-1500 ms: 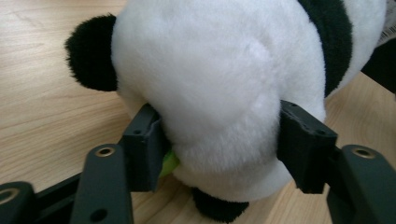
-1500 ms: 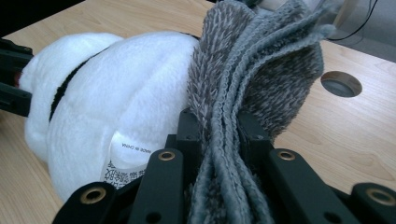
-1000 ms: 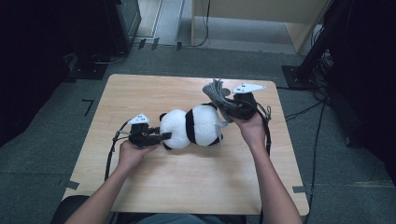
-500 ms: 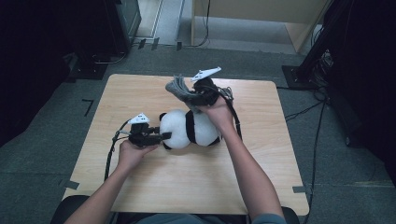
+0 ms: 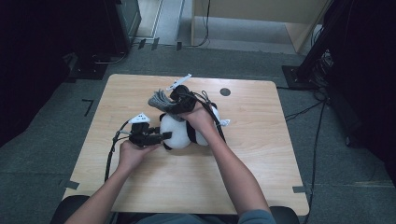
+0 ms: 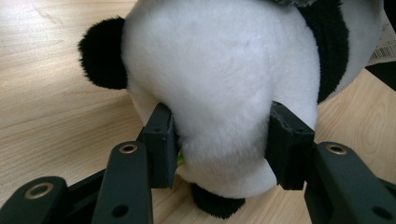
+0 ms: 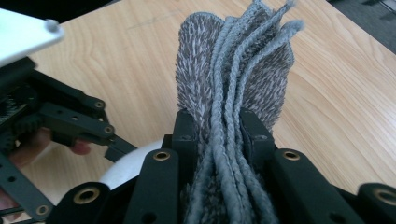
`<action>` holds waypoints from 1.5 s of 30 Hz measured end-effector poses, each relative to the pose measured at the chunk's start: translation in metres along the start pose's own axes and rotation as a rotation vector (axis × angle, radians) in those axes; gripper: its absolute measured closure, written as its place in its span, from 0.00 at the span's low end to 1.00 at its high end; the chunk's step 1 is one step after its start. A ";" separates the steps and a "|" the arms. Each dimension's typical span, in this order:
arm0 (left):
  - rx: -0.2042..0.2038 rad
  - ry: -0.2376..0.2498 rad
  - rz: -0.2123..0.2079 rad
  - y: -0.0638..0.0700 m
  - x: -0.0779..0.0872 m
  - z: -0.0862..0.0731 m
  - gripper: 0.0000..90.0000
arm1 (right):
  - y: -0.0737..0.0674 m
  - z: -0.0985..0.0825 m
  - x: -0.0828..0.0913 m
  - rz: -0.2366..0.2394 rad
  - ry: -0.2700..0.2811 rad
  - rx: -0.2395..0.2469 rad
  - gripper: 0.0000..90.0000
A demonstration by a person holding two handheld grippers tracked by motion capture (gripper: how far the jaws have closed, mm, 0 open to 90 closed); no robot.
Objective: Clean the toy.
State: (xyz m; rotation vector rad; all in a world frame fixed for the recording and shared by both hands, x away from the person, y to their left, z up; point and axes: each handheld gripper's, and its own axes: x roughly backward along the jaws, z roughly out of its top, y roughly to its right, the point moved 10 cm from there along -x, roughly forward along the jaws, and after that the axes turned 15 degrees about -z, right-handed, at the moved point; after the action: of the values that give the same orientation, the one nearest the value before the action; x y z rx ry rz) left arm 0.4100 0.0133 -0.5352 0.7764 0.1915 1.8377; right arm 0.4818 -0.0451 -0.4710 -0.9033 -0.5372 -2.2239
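A black-and-white panda plush [image 5: 175, 132] lies in the middle of the wooden table [image 5: 266, 154]. My left gripper [image 5: 164, 136] comes in from the left. In the left gripper view both pads dent the white fur of the panda [image 6: 219, 70], so the left gripper [image 6: 223, 144] is shut on it. Just behind the panda hovers my right gripper [image 5: 171, 104], shut on a bunched grey knitted cloth [image 5: 159, 99]. The cloth [image 7: 233, 79] stands up between the pads of the right gripper [image 7: 217, 135]. The right hand covers part of the panda.
A small dark round spot [image 5: 225, 92] marks the table's far side. A white tag [image 5: 224, 123] sticks out from the panda's right. Cables trail from both grippers over the table. Bare wood lies to the right and at the front.
The right gripper has carried the grey cloth leftward, from the panda's right end to just behind its left end, near the left gripper. The left gripper and the panda have stayed put.
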 end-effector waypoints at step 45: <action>0.019 -0.010 -0.002 -0.001 0.001 -0.001 0.58 | 0.115 -0.051 0.065 -0.197 0.017 -0.207 0.80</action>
State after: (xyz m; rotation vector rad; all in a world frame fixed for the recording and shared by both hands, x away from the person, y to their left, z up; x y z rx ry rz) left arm 0.4099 0.0146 -0.5363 0.7975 0.2033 1.8322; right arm 0.5057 -0.1825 -0.4441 -0.9706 -0.4079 -2.4994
